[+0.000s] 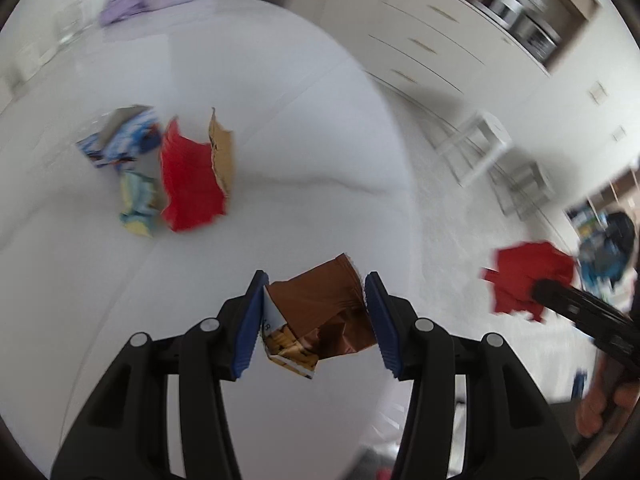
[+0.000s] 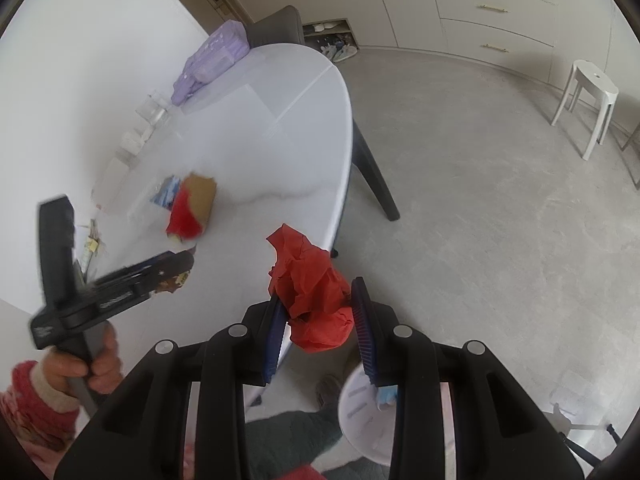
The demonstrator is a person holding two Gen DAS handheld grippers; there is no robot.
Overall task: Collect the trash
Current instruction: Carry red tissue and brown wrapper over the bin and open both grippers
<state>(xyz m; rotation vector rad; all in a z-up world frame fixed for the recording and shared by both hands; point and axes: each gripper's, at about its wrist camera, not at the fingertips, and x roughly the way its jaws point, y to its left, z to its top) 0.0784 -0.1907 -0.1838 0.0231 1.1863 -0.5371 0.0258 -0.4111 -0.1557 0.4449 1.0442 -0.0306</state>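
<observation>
My left gripper is shut on a crumpled brown snack wrapper, held above the white table. A pile of trash lies further back on the table: a red paper, torn brown cardboard, a blue carton and a yellow-blue wrapper. My right gripper is shut on a crumpled red paper, just past the table's near edge. In the right wrist view the left gripper shows at the left, with the wrapper in it.
A white slotted basket stands on the floor below my right gripper, with something blue inside. A purple pack and a glass sit at the table's far end. A dark chair and a white stool stand on the grey floor.
</observation>
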